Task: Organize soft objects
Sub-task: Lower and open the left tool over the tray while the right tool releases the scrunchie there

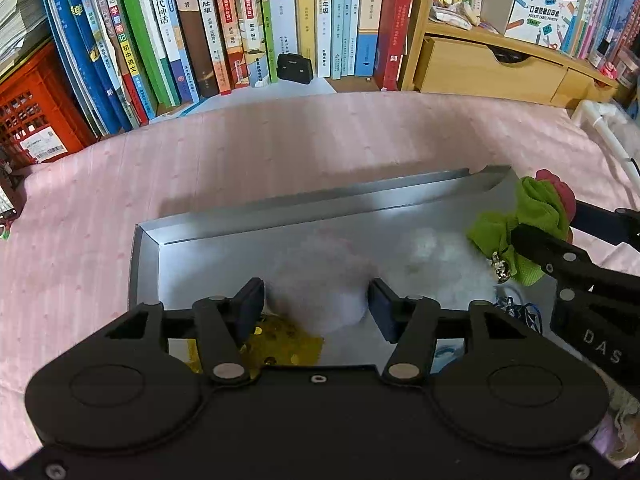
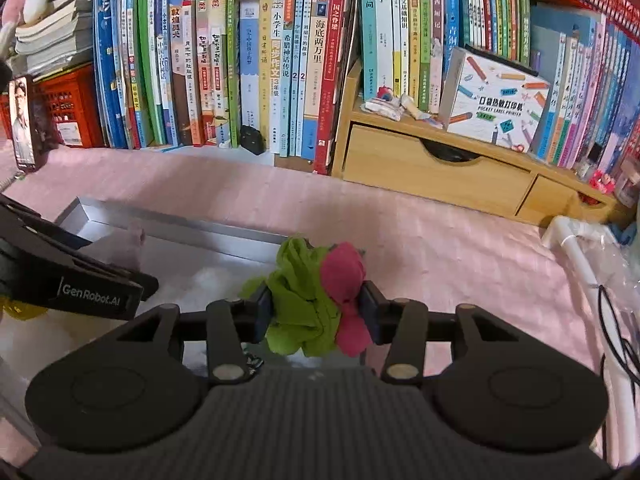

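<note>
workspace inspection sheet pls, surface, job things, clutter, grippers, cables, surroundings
surface: pink cloth under a grey box.
job's things: white fluffy ball in the box; green and red fabric toy at the box's right edge.
clutter: gold sequin piece, small bell.
grippers: left gripper around the ball; right gripper shut on the toy.
cables: black cable, far right.
surroundings: books, wooden drawers, red crate.

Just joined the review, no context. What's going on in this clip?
A person with two handheld grippers is sorting soft items into a silver box on a pink cloth. The right gripper has its jaws shut on a green and red fabric bundle, held over the box's right end. The left gripper sits with its jaws either side of a white fluffy ball inside the box; whether it is squeezing it is unclear.
</note>
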Demonstrator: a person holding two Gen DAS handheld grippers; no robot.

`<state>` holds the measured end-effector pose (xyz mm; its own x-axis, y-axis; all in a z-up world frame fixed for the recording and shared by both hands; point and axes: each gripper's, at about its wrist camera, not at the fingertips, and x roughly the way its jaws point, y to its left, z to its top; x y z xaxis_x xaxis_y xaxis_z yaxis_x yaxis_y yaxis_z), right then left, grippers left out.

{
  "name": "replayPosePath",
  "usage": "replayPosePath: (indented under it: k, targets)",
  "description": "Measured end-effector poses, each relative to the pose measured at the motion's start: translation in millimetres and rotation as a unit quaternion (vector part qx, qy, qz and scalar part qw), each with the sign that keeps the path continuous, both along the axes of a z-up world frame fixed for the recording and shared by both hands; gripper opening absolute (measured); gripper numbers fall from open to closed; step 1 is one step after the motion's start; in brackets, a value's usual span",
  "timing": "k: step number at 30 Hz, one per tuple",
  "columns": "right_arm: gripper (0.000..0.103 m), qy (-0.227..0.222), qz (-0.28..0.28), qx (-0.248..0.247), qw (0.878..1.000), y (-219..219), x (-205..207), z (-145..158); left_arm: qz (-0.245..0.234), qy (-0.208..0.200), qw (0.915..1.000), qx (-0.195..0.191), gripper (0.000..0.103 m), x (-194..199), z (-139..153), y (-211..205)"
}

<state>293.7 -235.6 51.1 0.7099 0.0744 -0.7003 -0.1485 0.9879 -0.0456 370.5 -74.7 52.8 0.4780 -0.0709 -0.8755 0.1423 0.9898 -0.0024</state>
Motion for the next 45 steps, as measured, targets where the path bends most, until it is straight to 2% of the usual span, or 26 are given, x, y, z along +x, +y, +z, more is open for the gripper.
replayPosePath:
  k: [9, 13, 21, 32, 40, 45]
  targets:
    - [0.048, 0.016, 0.000, 0.064, 0.998, -9, 0, 6, -0.007, -0.004, 0.9999, -0.010, 0.064, -5, 4, -1]
    - [0.047, 0.027, -0.001, 0.119, 0.992, -15, 2, 5, -0.009, -0.006, 0.9999, -0.008, 0.064, -5, 4, -2]
    - [0.047, 0.042, -0.024, 0.095, 0.994, -16, 7, -11, -0.007, -0.006, 0.9999, -0.011, 0.065, -5, 2, -2]
    - [0.048, 0.042, -0.019, 0.063, 0.997, -5, 5, -19, -0.009, -0.010, 0.9999, -0.003, 0.068, -9, 4, -3]
    - [0.067, 0.023, -0.016, 0.057, 0.998, -4, -5, -5, -0.014, -0.026, 0.9996, -0.004, 0.071, -21, 21, -5]
    - [0.069, 0.007, -0.021, 0.070, 0.997, -8, -17, 10, -0.019, -0.045, 0.9986, -0.017, 0.072, -35, 39, -1]
